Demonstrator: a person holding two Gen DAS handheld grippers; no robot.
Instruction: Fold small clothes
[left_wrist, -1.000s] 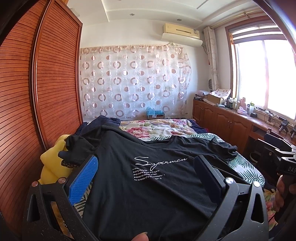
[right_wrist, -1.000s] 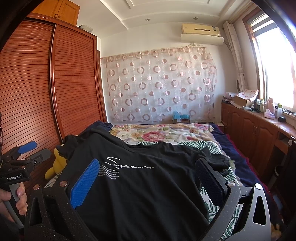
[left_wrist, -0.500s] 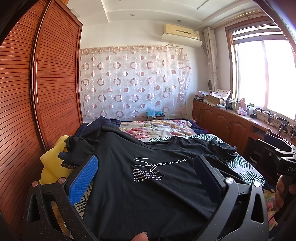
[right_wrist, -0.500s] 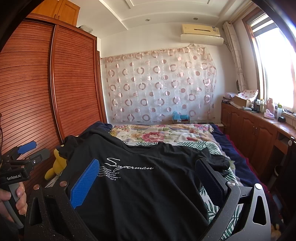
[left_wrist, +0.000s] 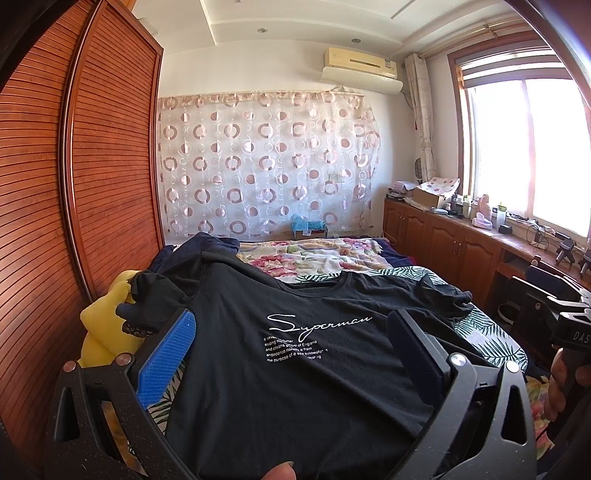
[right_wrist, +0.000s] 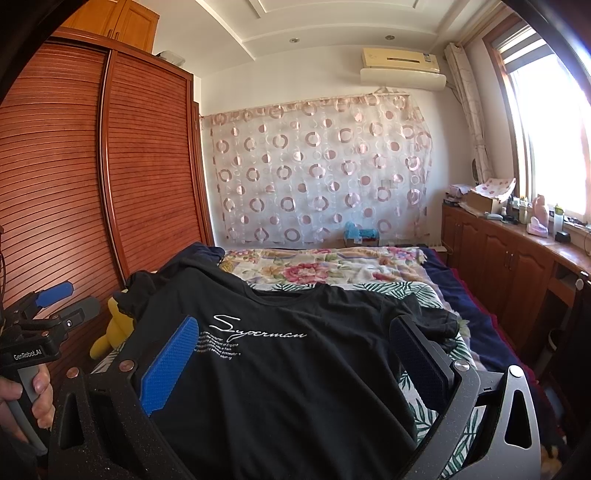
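Black cotton T-shirt (left_wrist: 295, 369) flat on leaf-print bedsheet (left_wrist: 491, 343), ribbed blue fingers (left_wrist: 166, 358) spread

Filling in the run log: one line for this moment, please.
stage: pre-fold | black T-shirt: flat on bed, print up | left gripper: open | right gripper: open, nothing held

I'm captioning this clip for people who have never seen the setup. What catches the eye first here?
First, the black T-shirt with white "Superman" script, spread front-up across the near end of the bed, between the open fingers of the left gripper and right gripper. Next come the circle-patterned curtain on the far wall and the slatted wooden wardrobe at left, with a yellow plush toy wedged beside the bed.
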